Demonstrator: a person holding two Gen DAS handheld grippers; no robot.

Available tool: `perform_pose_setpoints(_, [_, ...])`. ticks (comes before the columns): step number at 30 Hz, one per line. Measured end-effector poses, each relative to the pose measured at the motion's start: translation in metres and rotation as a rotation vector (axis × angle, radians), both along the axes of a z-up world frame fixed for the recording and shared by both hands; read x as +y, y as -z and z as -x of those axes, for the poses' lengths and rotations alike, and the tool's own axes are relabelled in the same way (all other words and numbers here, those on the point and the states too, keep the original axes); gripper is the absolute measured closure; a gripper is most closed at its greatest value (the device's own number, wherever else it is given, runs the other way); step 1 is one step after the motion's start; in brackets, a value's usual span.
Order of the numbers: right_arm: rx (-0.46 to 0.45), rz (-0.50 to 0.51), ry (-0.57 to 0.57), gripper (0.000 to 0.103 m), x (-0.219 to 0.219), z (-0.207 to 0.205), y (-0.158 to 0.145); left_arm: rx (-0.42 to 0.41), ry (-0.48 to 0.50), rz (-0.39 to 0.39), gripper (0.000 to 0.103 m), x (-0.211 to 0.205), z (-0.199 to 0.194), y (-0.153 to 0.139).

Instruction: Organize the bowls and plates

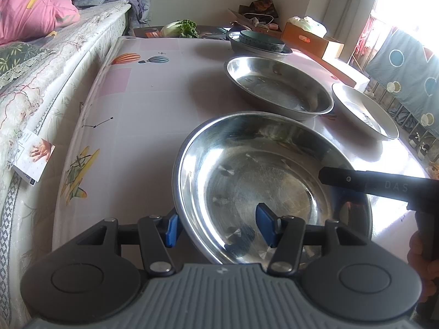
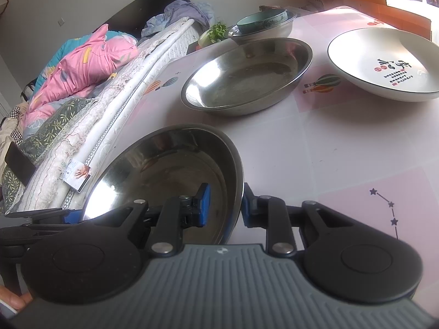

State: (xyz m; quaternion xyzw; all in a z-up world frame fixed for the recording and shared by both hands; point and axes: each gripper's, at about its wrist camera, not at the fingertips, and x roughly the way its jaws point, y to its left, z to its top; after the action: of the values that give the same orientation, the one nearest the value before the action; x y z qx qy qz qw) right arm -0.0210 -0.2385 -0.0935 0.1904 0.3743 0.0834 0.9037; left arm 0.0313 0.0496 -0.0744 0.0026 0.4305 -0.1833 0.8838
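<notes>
A large steel plate (image 1: 247,170) (image 2: 170,170) lies nearest on the patterned tablecloth. My left gripper (image 1: 219,227) is open and straddles its left rim, one blue pad outside and the other over the inside. My right gripper (image 2: 225,205) is shut on the opposite rim, one pad on each side of the wall. Its black finger (image 1: 356,181) reaches in from the right. Behind stands a second steel plate (image 1: 277,85) (image 2: 247,76). A white ceramic plate (image 1: 365,109) (image 2: 384,63) with writing sits to its right. At the back a teal bowl (image 1: 260,41) (image 2: 260,19) rests inside a steel bowl.
A bed's mattress (image 1: 55,68) with pink bedding runs along the table's left edge, and a card (image 1: 33,159) hangs off it. Greens (image 1: 183,28) and a cardboard box (image 1: 310,41) lie beyond the far edge. The tablecloth (image 1: 137,109) left of the plates is bare.
</notes>
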Motion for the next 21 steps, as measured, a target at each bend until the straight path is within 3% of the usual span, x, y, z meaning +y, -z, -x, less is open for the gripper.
perform_pose_setpoints(6, [-0.002, 0.004, 0.006, 0.080, -0.001, 0.000, 0.001, -0.004, 0.014, -0.008, 0.046, -0.002, 0.003, 0.001])
perform_pose_setpoints(21, [-0.025, 0.136, -0.013, 0.081, 0.010, 0.006, -0.003, -0.050, 0.079, -0.140, 0.035, -0.024, 0.005, 0.006])
